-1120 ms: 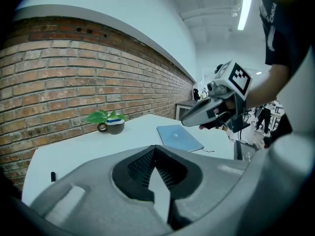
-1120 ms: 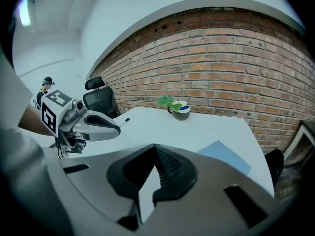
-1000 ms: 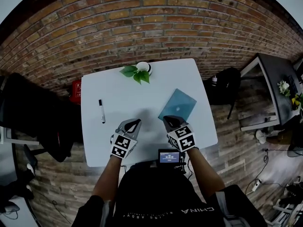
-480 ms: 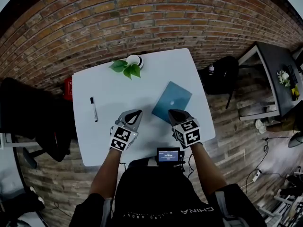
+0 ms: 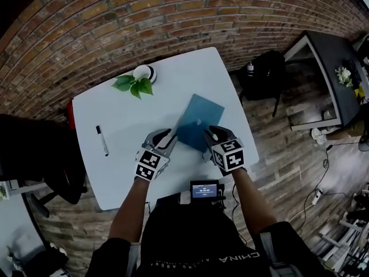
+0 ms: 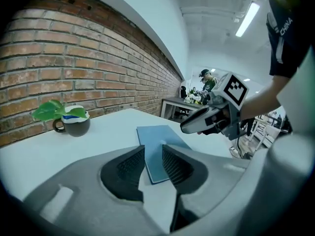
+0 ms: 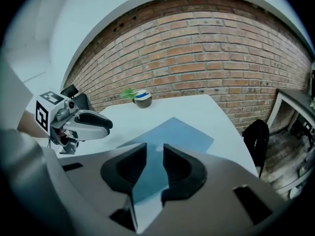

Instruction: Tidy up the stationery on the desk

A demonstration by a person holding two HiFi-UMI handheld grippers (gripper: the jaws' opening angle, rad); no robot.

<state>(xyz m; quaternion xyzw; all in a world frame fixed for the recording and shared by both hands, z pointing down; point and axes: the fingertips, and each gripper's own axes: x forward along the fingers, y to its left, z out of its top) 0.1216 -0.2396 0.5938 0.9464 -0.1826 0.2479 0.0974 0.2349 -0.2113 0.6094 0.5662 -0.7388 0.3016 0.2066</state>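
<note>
A blue notebook [image 5: 199,117] lies flat on the white table [image 5: 127,172], right of centre. My left gripper [image 5: 167,137] is at its near-left edge and my right gripper [image 5: 209,135] at its near-right corner. Both have just been opening their jaws, and nothing is between the pads. In the left gripper view the left gripper [image 6: 153,149] stands open just above the table, with the notebook [image 6: 157,134] right beyond its tips. In the right gripper view the right gripper [image 7: 155,149] is open over the notebook [image 7: 184,132]. A black marker [image 5: 102,140] lies at the table's left.
A mug with a green plant [image 5: 138,78] stands at the table's far edge. A small screen device [image 5: 204,190] sits at the near edge. A black chair [image 5: 34,154] is at the left, a dark bag or seat [image 5: 262,74] at the right, and a brick wall [image 5: 144,22] is behind.
Both grippers have moved forward and down to the notebook's near edges. Their jaws, shut before, now stand apart. The head view has shifted, so the table sits further left.
</note>
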